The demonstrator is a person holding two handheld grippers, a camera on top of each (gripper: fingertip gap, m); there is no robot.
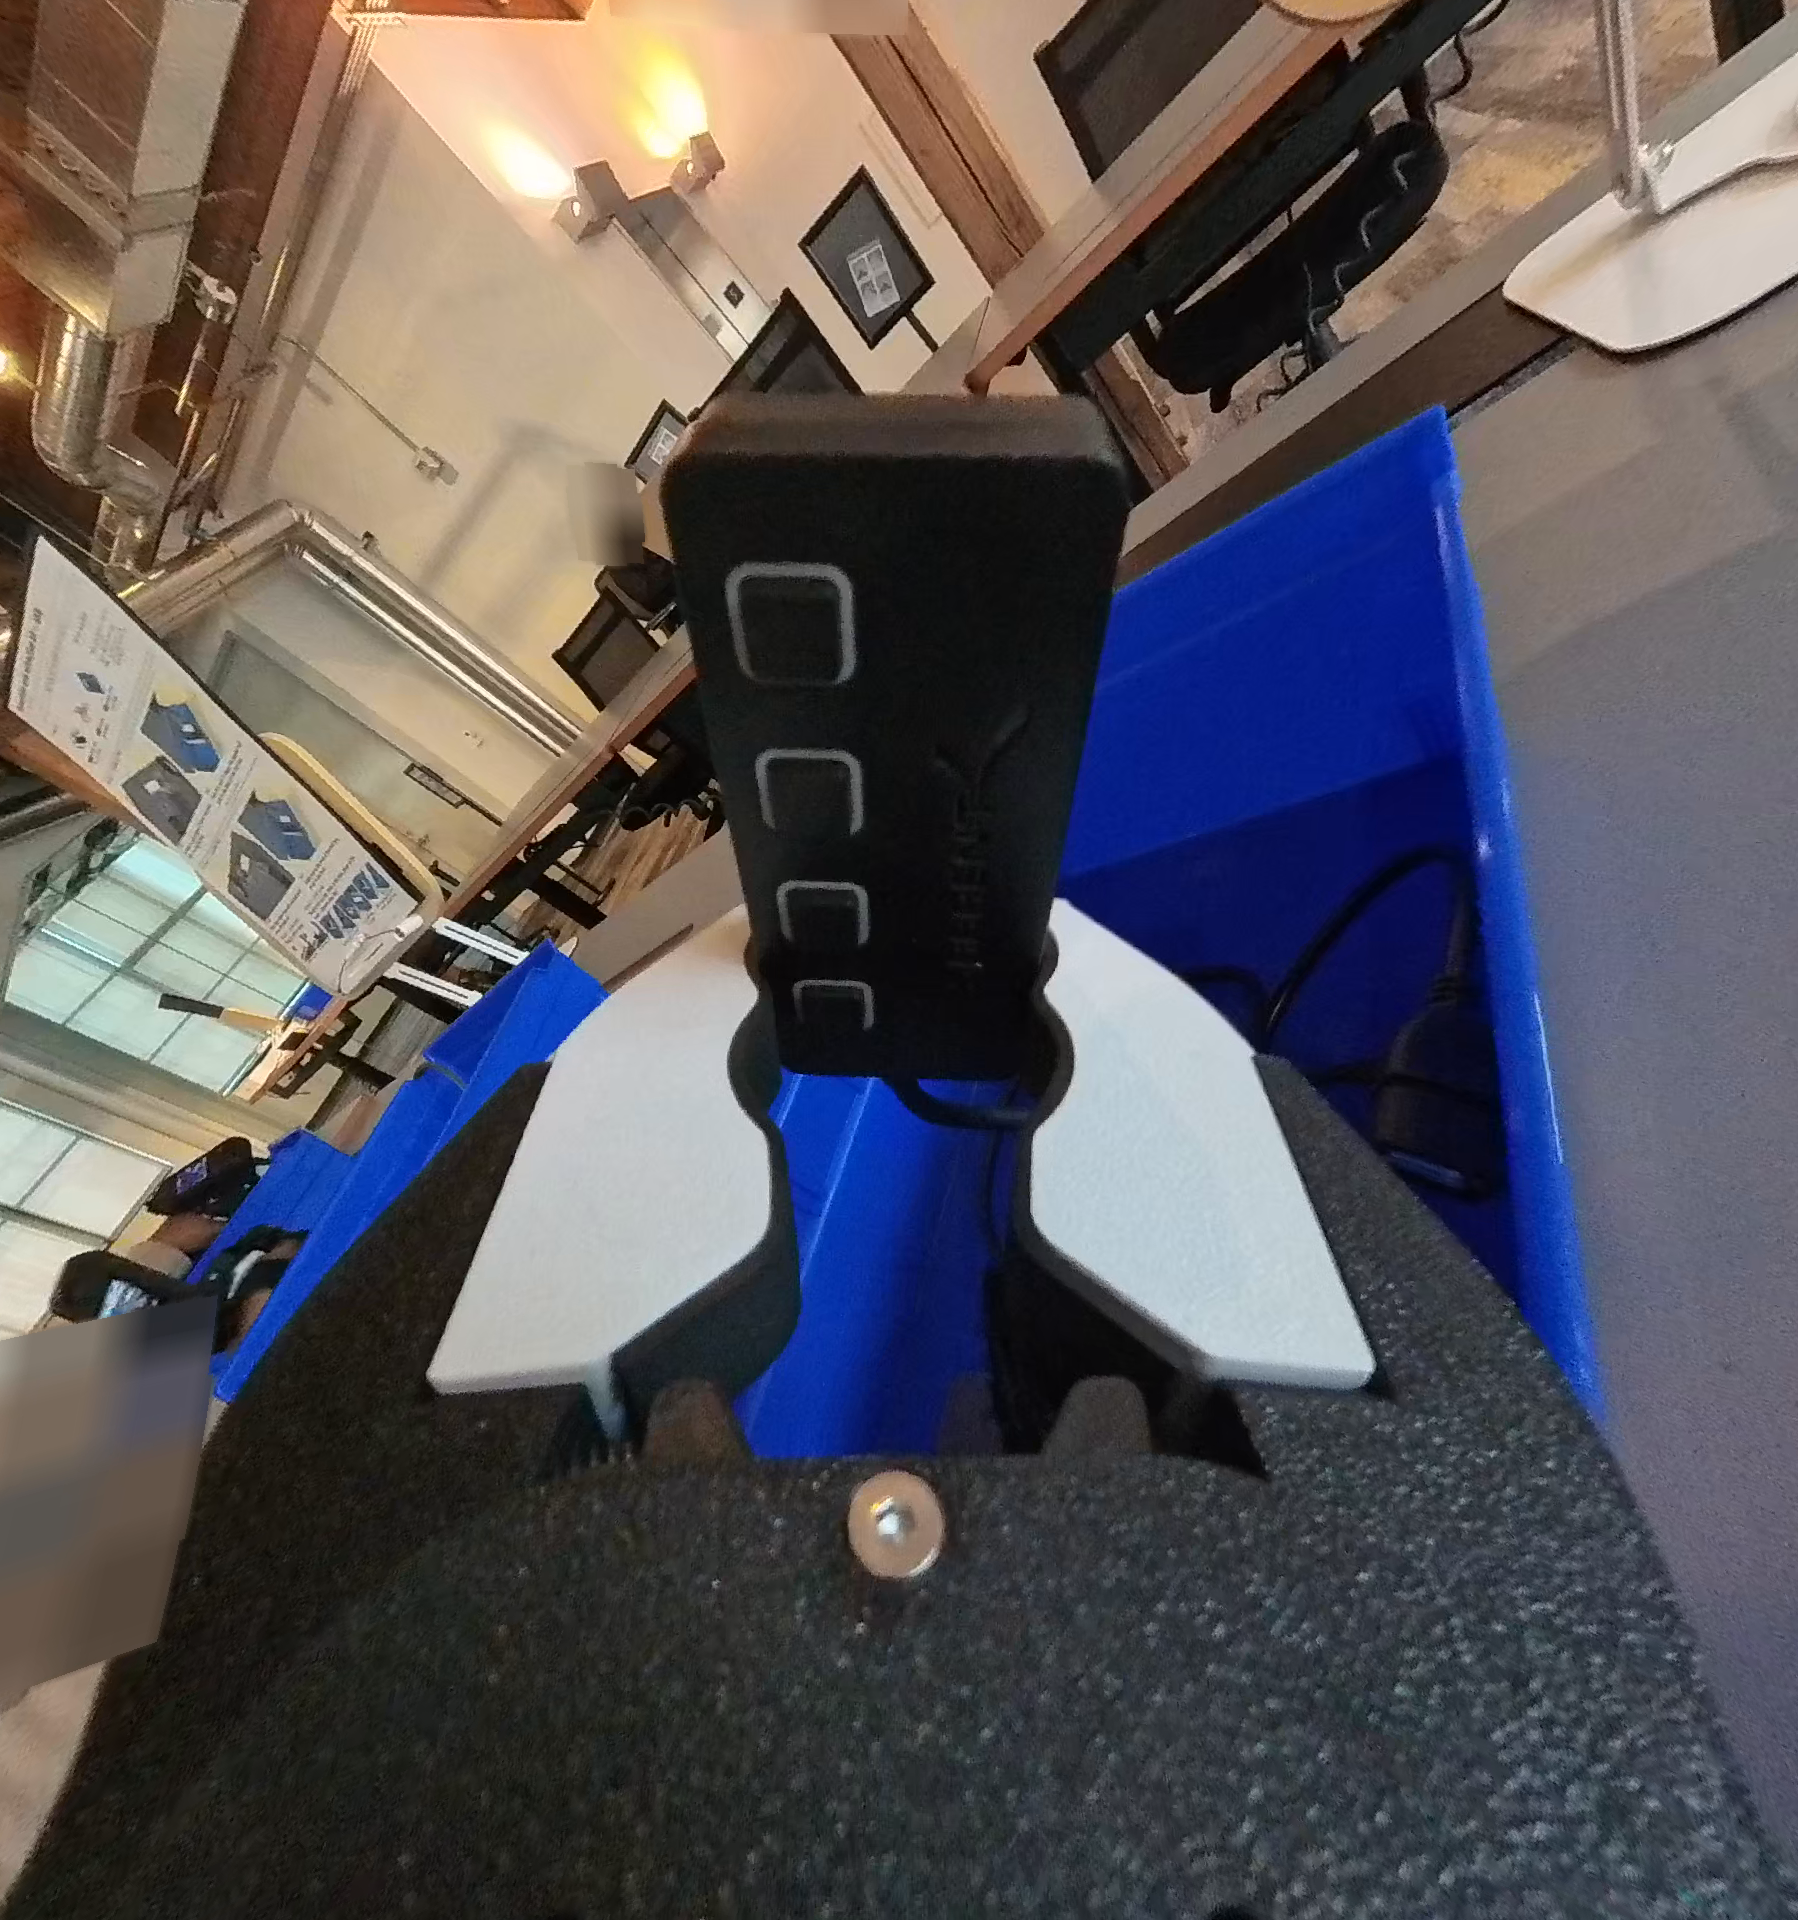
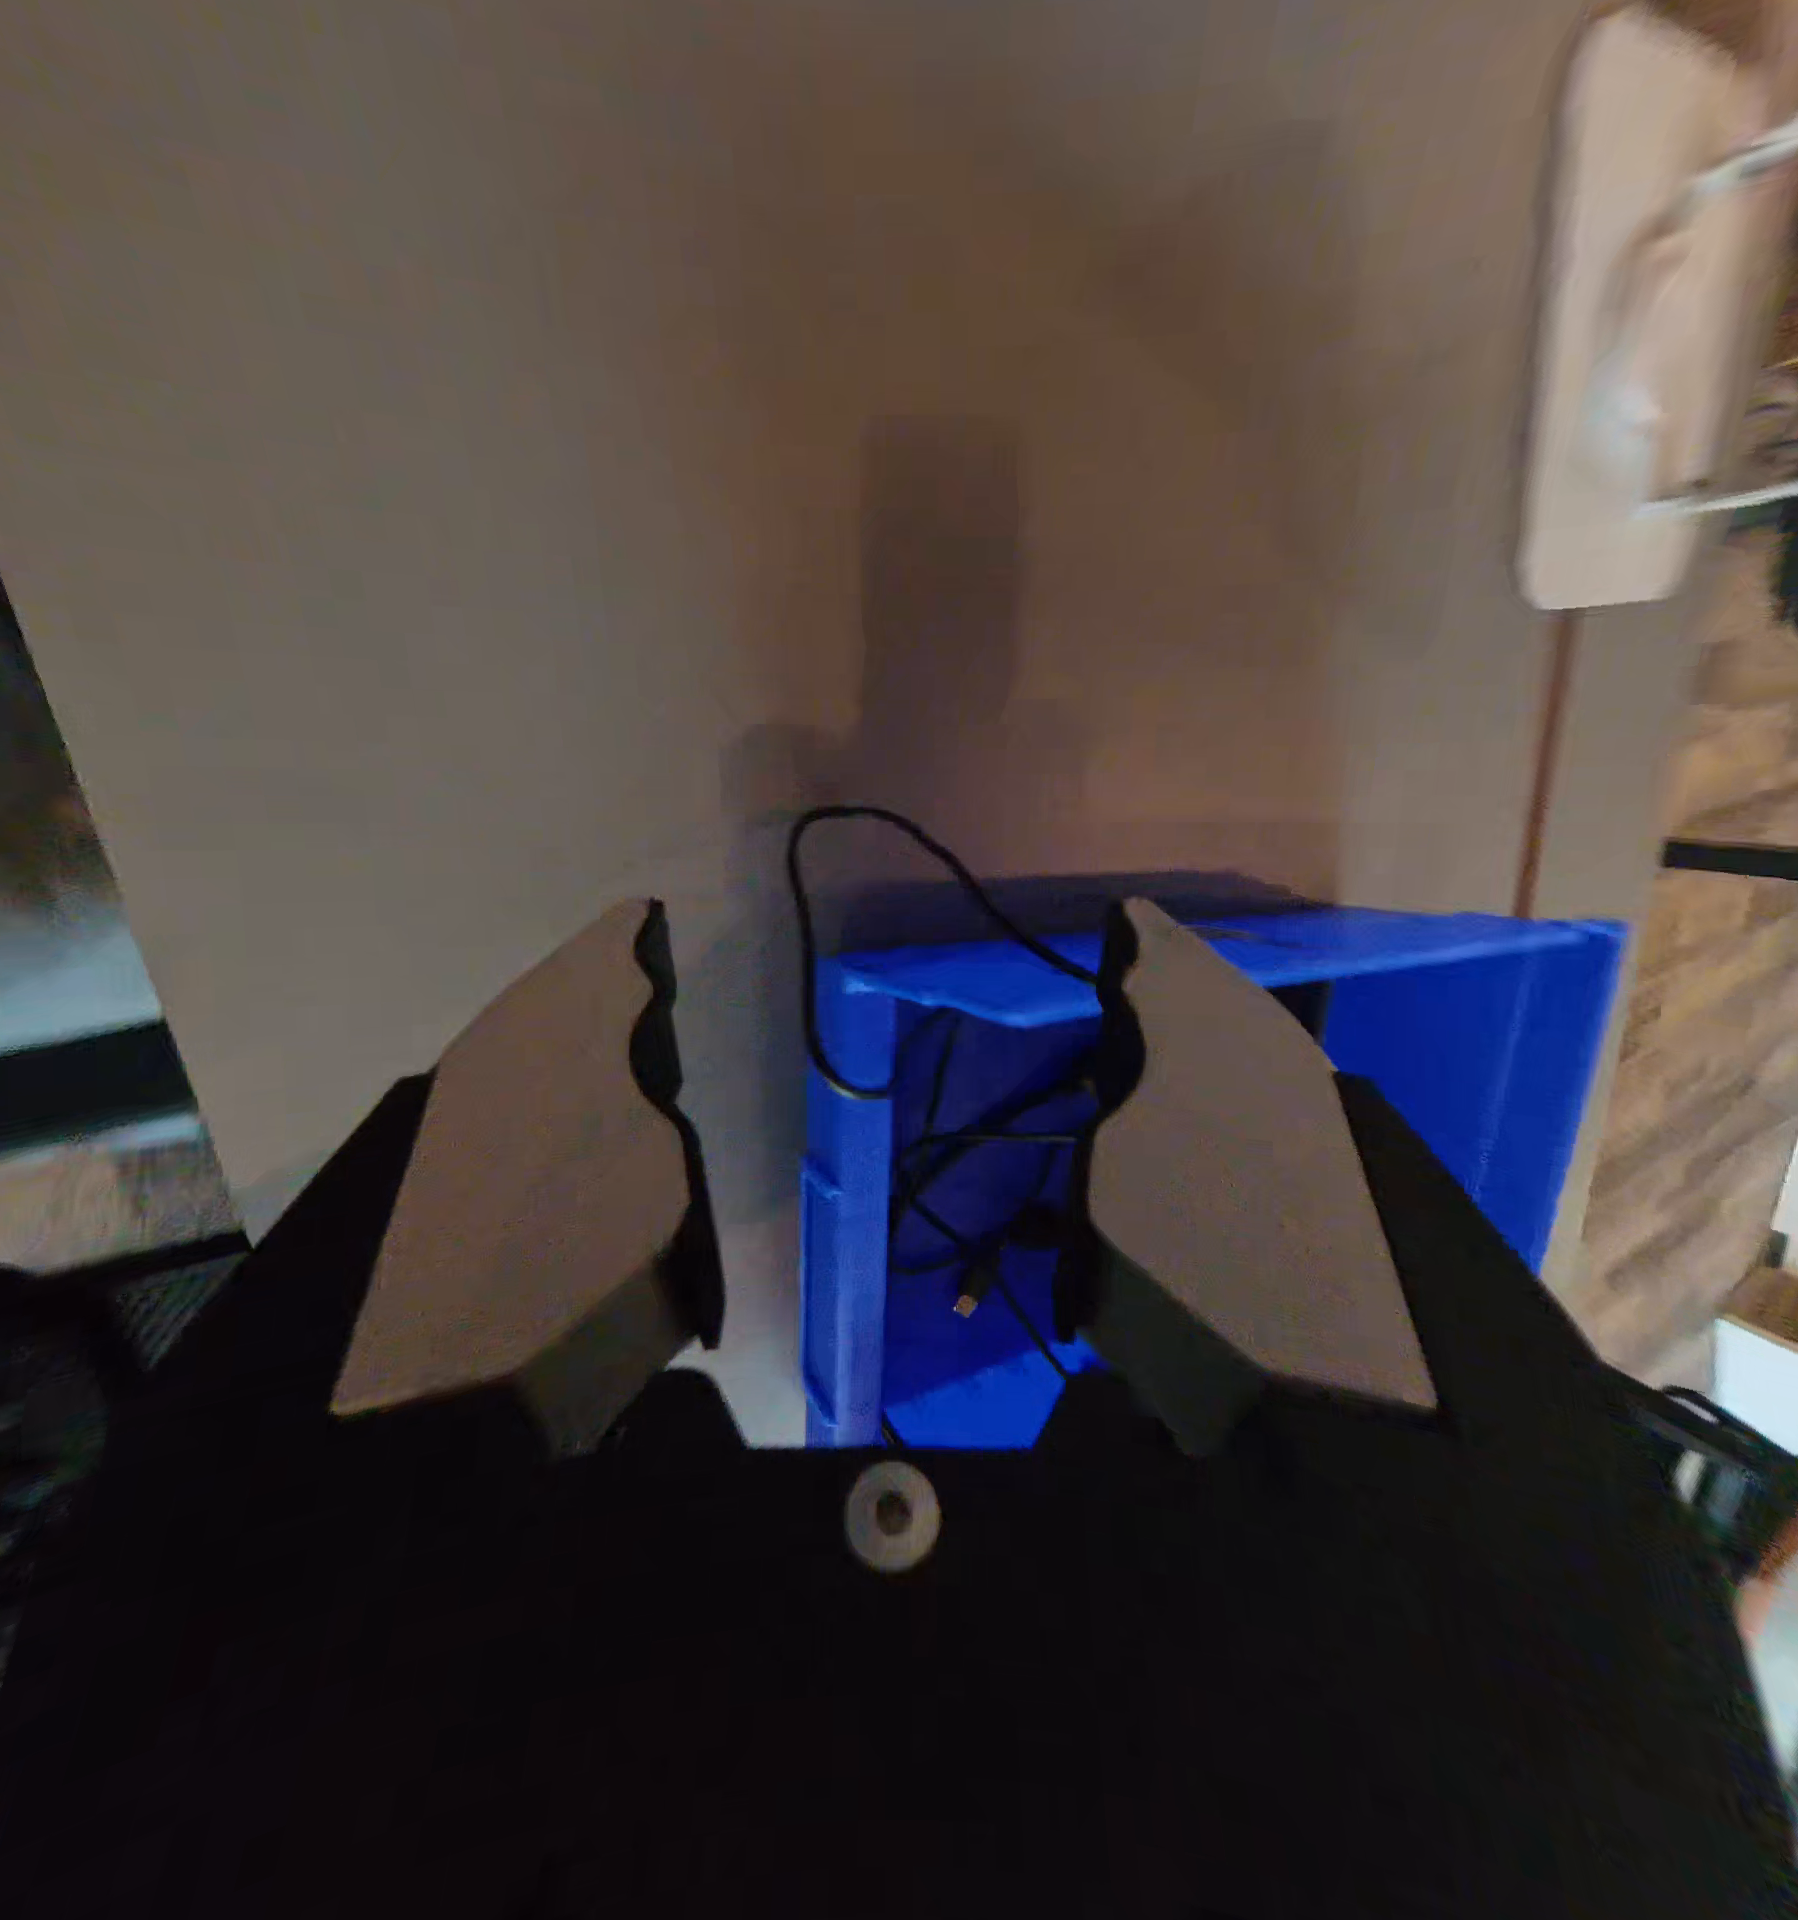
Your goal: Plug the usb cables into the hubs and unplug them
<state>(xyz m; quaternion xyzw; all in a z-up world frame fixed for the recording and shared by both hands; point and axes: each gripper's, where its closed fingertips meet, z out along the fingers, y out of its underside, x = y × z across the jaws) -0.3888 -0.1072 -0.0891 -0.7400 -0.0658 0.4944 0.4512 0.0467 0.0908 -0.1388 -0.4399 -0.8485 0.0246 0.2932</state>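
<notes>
My left gripper (image 1: 900,1023) is shut on the lower end of a black USB hub (image 1: 890,665), which sticks straight out from the jaws with several outlined buttons on its face. The hub's thin black cable (image 1: 988,1164) hangs back between the fingers. Behind it a blue bin (image 1: 1290,665) holds more black cables and a plug (image 1: 1435,1081). My right gripper (image 2: 890,1101) is open and empty, hovering over a blue bin (image 2: 1414,1029) with tangled thin black cables (image 2: 936,1164) and a small connector end (image 2: 968,1306). One cable loop (image 2: 822,862) hangs over the bin's rim.
The bins sit on a grey table (image 1: 1684,727). A white stand base (image 1: 1684,249) is at the far right of the table, and it shows blurred in the right wrist view (image 2: 1622,312). More blue bins (image 1: 500,1018) lie to the left. Desks and monitors stand behind. Left tips to right tips: about 50 centimeters.
</notes>
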